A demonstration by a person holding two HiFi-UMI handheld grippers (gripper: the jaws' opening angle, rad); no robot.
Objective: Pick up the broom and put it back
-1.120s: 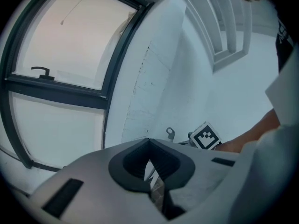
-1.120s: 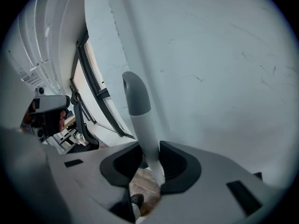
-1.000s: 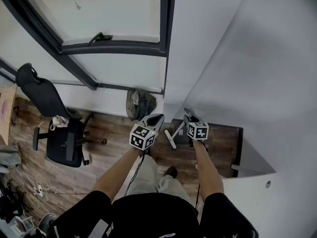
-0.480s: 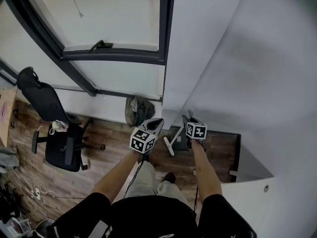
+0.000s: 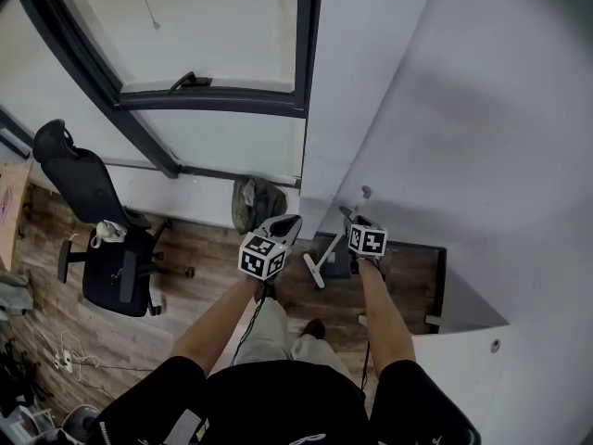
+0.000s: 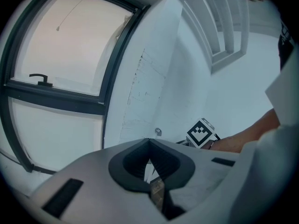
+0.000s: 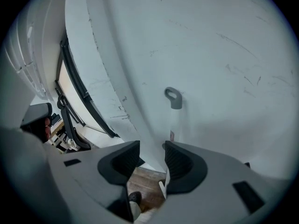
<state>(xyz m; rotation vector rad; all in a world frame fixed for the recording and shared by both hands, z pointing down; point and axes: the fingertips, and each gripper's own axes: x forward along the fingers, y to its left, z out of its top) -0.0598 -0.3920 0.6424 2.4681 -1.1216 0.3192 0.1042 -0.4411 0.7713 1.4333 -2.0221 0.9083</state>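
The broom (image 5: pixel 318 264) stands propped in the corner where the smooth white wall (image 5: pixel 482 137) meets a white pillar (image 5: pixel 357 82). Its short pale head bar rests on the wood-plank floor (image 5: pixel 199 248), and its thin white handle slants up to a grey plastic hang loop (image 7: pixel 174 98) that lies against the scuffed paint. The right gripper (image 7: pixel 152 152) points down at the handle. Its ribbed black pads have just been opening and now stand apart, with the handle running between them just beside the right pad and neither pad pressing on it. The left gripper (image 6: pixel 149 146) is held apart from the broom, to its left. Its curved black pads meet at the tips and nothing is caught in them. Its grey shell and checkered cube (image 5: pixel 262 256) show from the head view. Past it, a window (image 5: pixel 213 44) has a dark metal frame and a lever handle. Below the window a crumpled cloth bag (image 5: pixel 258 202) slumps against the wall, and a black chair (image 5: pixel 111 258) sits on the planks well to the left.
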